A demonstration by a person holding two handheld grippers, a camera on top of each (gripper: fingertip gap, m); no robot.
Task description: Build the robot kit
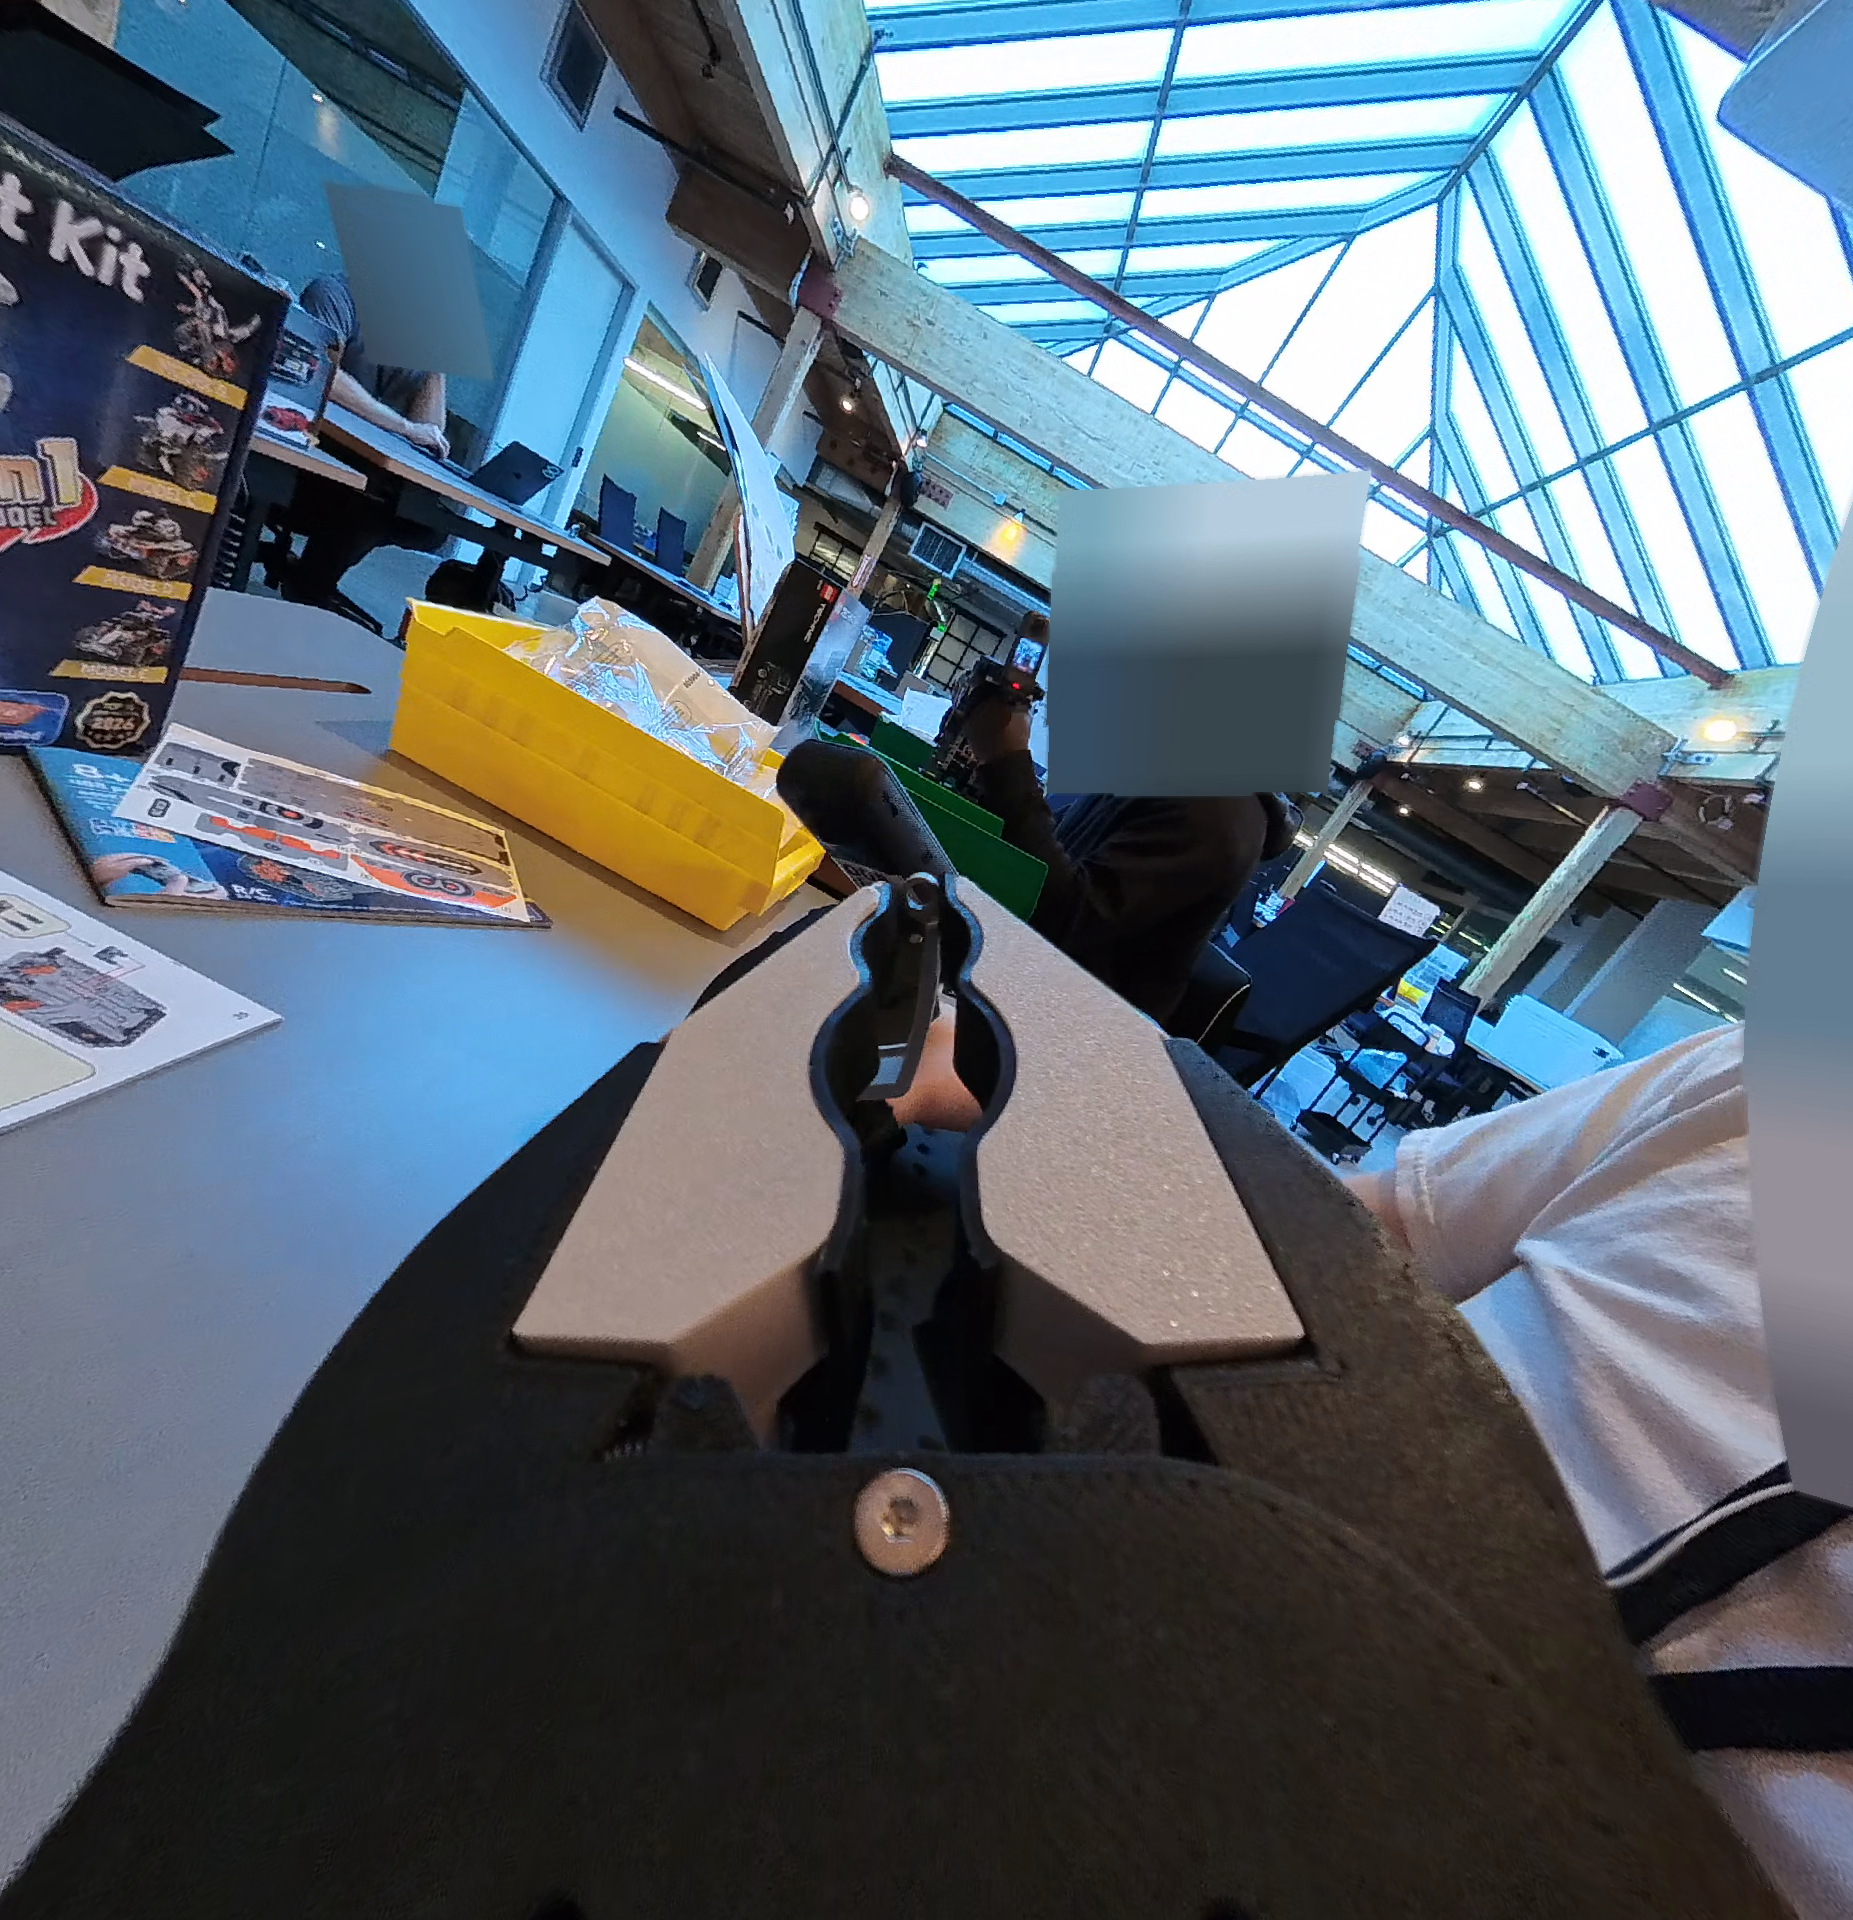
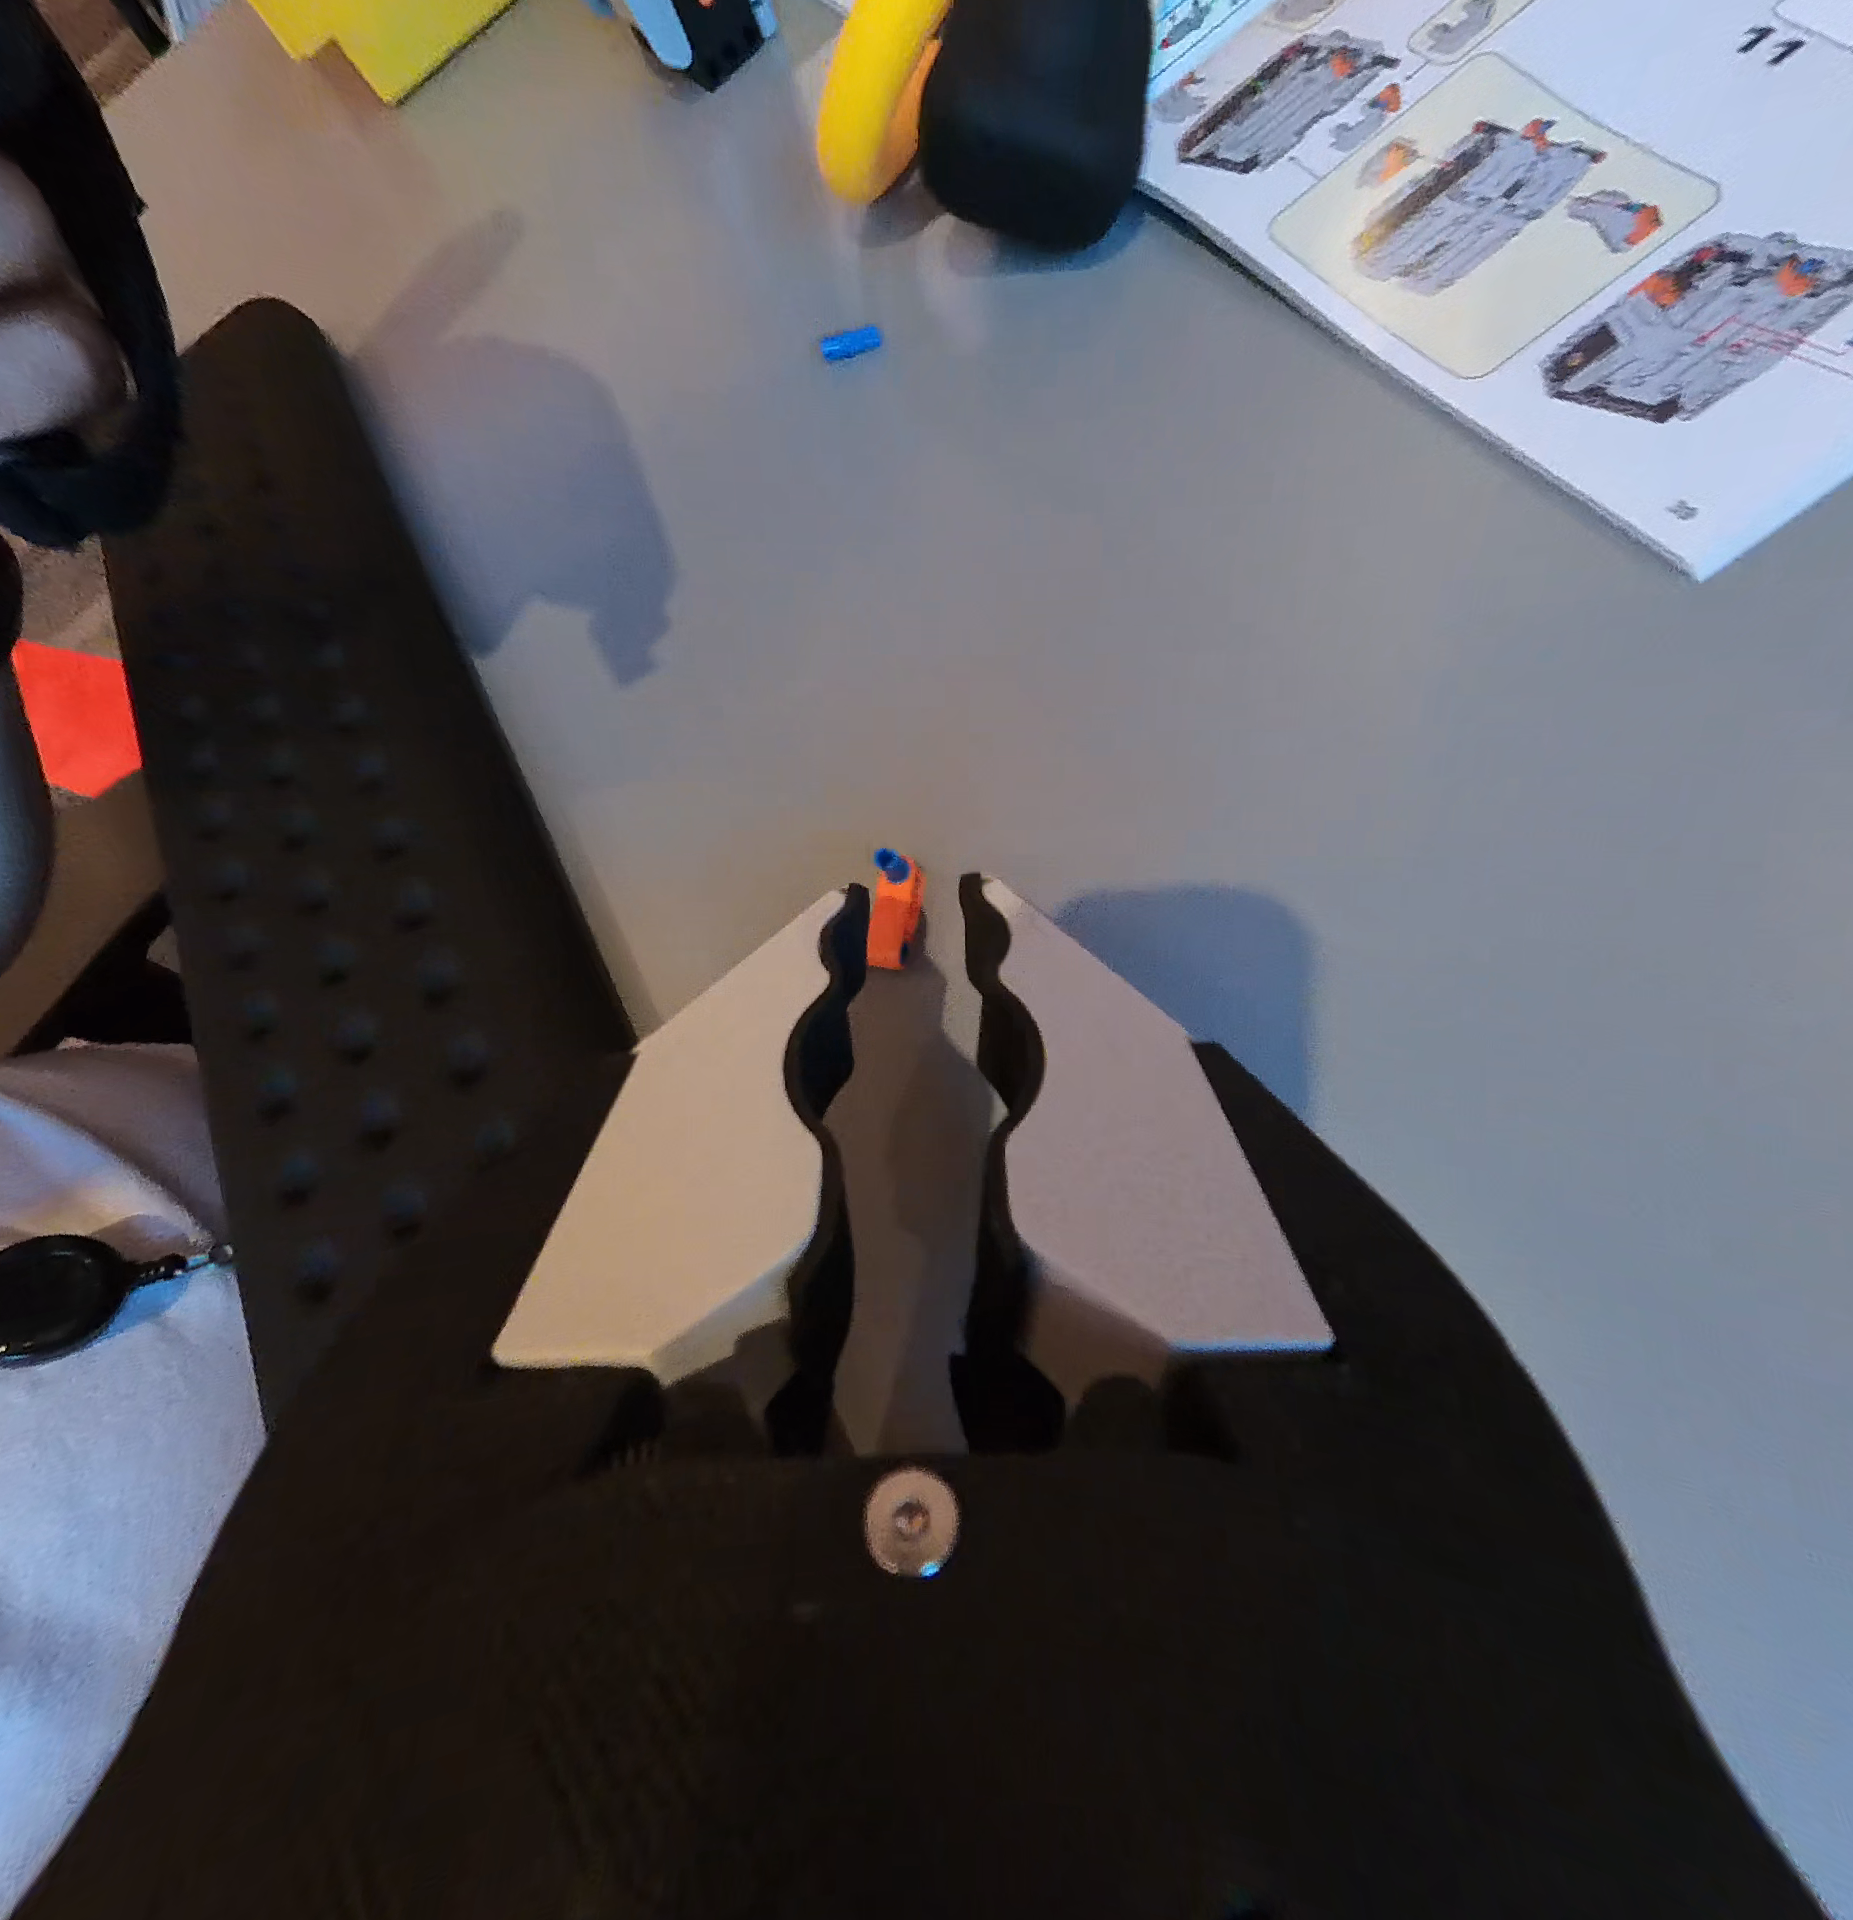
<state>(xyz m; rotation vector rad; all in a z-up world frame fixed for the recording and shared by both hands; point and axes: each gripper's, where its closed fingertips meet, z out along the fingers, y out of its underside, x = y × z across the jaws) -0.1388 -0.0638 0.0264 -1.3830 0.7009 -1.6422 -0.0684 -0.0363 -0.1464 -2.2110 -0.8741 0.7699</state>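
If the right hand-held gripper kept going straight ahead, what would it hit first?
The small orange piece with a blue pin, already at the open right hand-held gripper tips; beyond it, probably bare grey table.

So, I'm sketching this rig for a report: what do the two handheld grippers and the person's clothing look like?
Both the left gripper and the right gripper have textured black bodies, flat grey fingers with wavy black inner pads, and a silver screw at the centre. The person wears a white sleeve with dark stripes.
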